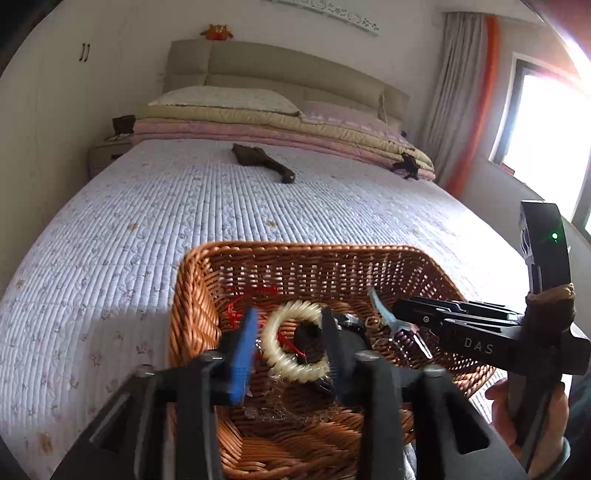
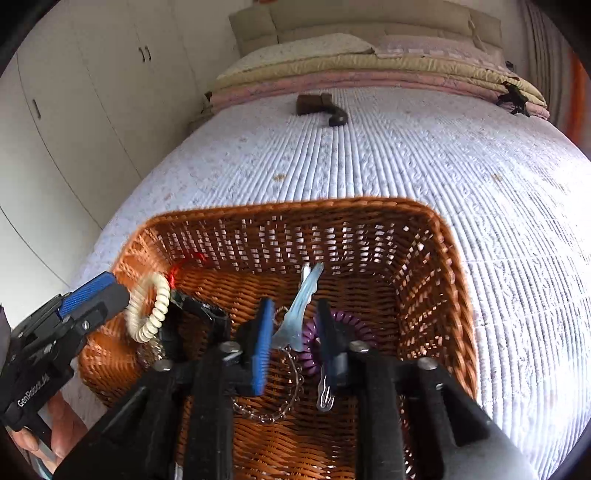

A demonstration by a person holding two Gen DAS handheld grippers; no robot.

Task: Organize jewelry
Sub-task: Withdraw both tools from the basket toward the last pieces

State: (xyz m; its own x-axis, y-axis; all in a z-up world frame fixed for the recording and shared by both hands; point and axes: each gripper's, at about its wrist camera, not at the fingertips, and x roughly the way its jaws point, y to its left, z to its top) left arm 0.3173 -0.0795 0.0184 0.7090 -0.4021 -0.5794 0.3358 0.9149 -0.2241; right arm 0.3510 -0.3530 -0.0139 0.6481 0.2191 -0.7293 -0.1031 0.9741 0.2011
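A woven wicker basket (image 1: 388,254) sits at the near end of a bed (image 1: 147,229) covered by a pale lilac quilted spread with small flower prints. Inside the basket lies a jumble of jewelry: a cream spiral coil bracelet (image 1: 295,345), a red cord (image 1: 258,295) toward the far left corner, a purple coil band (image 2: 341,325), a clear bead bracelet (image 2: 280,402) on the basket floor, and a dark item next to the cream coil that is too blurred to name.

The left hand-held gripper (image 1: 290,343) reaches into the left part of the basket with its fingers spread, the cream coil bracelet between them; whether they touch it cannot be told. The right hand-held gripper (image 2: 295,334) is over the middle of the basket, its fingers closed down on a pale blue translucent hair clip (image 2: 301,306) that sticks up toward the far wall of the basket.

Farther up the bed a brown cloth item (image 1: 262,160) lies by itself in the middle of the spread. At the far end, folded pink and beige quilts (image 1: 280,125) are stacked with a white pillow (image 1: 229,98) on top, against a padded beige headboard (image 1: 280,70). A small orange plush toy (image 1: 217,32) sits above the headboard. A nightstand (image 1: 107,153) stands left of the bed, white wardrobe doors (image 2: 74,92) line the left wall, and on the right grey curtains (image 1: 454,88) frame a bright window (image 1: 550,125).
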